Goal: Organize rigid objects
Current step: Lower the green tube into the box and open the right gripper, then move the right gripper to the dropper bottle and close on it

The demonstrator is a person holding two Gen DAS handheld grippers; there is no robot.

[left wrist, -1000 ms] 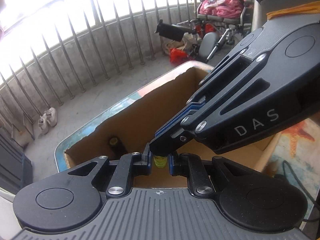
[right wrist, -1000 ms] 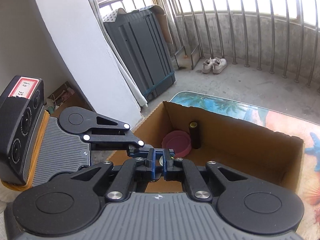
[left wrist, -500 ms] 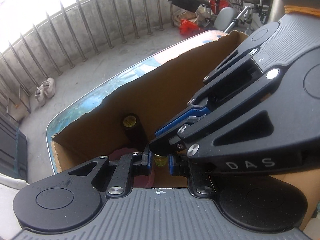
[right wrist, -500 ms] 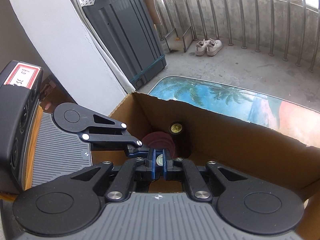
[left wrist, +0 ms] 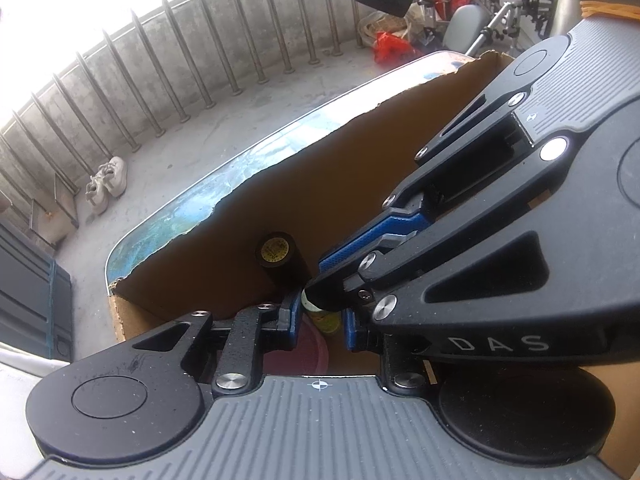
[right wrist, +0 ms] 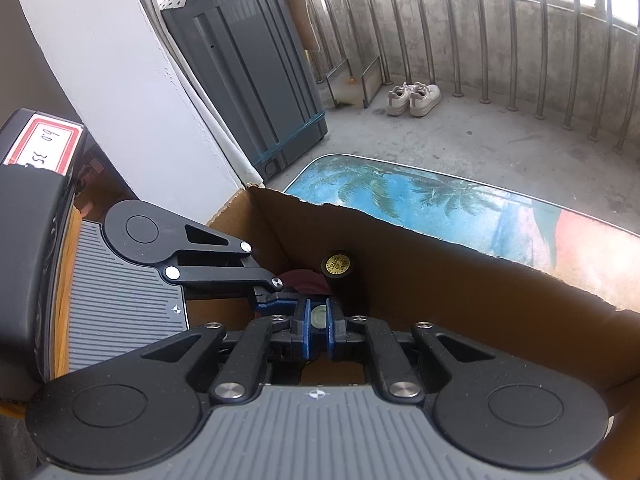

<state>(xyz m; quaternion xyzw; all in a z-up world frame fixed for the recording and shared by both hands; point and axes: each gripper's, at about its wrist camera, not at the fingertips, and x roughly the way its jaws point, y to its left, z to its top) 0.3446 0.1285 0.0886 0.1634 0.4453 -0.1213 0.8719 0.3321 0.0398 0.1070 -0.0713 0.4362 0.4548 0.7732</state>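
A small yellow-green bottle [left wrist: 325, 320] with a white cap [right wrist: 319, 315] hangs inside the cardboard box [left wrist: 360, 168]. My right gripper [right wrist: 319, 322] is shut on its cap end and reaches in from the right in the left wrist view [left wrist: 320, 294]. The jaws of my left gripper [left wrist: 322, 322] are opening, with the bottle's body between them and a thin gap at each pad. In the right wrist view the left gripper [right wrist: 274, 300] comes in from the left. A black cylinder [left wrist: 276, 254] with a gold label stands in the box corner beside a dark pink bowl [right wrist: 304, 280].
The box [right wrist: 440, 276] rests on a table with a palm-tree print [right wrist: 400, 192]. Beyond it lie a concrete floor, a railing [left wrist: 180, 60], white shoes [right wrist: 414, 98], a grey cabinet [right wrist: 248, 72] and a wheelchair with clutter [left wrist: 460, 8].
Both grippers have sunk into the box with the bottle, closer to the black cylinder and the bowl. The left jaws now stand slightly wider apart around the bottle.
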